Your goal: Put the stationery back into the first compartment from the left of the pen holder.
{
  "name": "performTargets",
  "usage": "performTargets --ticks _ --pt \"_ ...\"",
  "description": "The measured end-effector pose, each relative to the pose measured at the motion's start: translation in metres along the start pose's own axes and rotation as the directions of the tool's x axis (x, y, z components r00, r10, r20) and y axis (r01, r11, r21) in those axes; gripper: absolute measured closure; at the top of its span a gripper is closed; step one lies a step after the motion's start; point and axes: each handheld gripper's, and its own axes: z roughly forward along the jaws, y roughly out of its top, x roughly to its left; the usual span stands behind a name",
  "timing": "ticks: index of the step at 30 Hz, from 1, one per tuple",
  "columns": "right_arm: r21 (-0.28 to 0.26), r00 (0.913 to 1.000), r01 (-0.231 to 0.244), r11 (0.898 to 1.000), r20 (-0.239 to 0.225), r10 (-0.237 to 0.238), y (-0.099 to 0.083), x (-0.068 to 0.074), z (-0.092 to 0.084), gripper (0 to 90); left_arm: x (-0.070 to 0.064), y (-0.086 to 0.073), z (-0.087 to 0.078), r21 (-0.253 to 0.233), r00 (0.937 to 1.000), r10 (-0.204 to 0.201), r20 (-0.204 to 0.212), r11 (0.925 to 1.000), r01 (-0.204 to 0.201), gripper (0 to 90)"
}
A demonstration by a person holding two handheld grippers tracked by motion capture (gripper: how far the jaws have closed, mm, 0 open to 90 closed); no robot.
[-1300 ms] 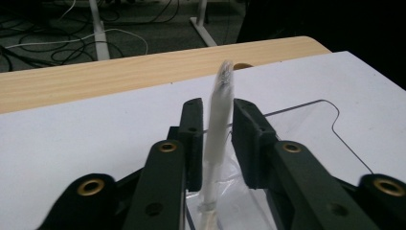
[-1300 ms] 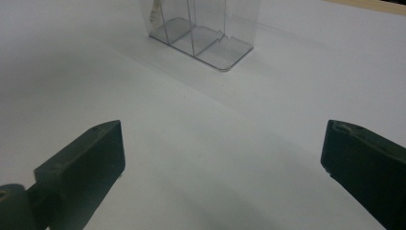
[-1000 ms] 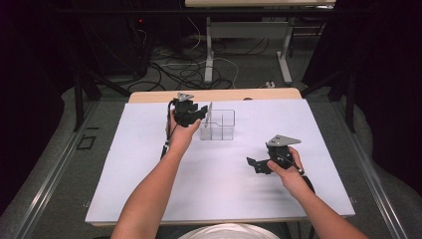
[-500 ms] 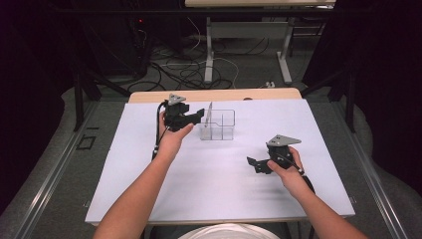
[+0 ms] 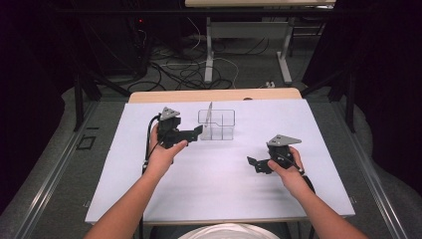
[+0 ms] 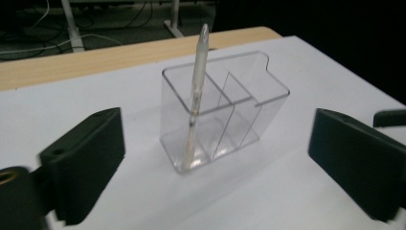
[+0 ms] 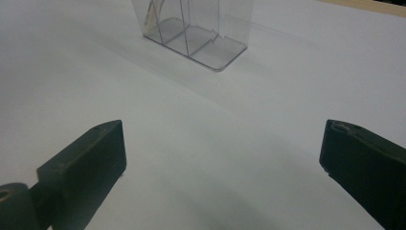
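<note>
A clear plastic holder point(image 5: 217, 124) with dividers stands on the white table sheet point(image 5: 209, 174). A pale pen point(image 6: 197, 96) stands upright in the holder's point(image 6: 225, 112) leftmost compartment, leaning on its rim. My left gripper point(image 5: 198, 131) sits just left of the holder, apart from it; its jaws have just been opening and stand wide with nothing between them point(image 6: 215, 167). My right gripper point(image 5: 253, 163) rests low over the sheet at the right, open and empty point(image 7: 220, 163), facing the holder's base point(image 7: 194, 33).
A wooden table edge point(image 5: 214, 94) shows beyond the sheet. Past it are desk legs point(image 5: 209, 50) and cables point(image 5: 174, 64) on the floor. Bare sheet lies in front of the holder and between the two hands.
My left gripper has let go of the pen, opened and drawn back to the left, away from the holder. The pen stays standing in the holder. The right hand has kept still.
</note>
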Motion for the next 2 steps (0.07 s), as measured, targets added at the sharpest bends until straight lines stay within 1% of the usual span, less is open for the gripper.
performTargets --ticks 1,2 --pt "0.001 1.0 0.0 1.0 0.0 0.0 -0.0001 -0.0004 0.0002 2.0 0.0006 -0.0037 -0.0021 0.009 0.9999 -0.012 0.003 0.9999 0.012 1.4" --pt "0.0 1.0 -0.006 1.0 0.001 0.006 -0.0003 -0.0004 0.0004 2.0 0.0021 -0.0072 -0.0038 0.012 0.9999 -0.013 0.001 0.9998 0.013 0.4"
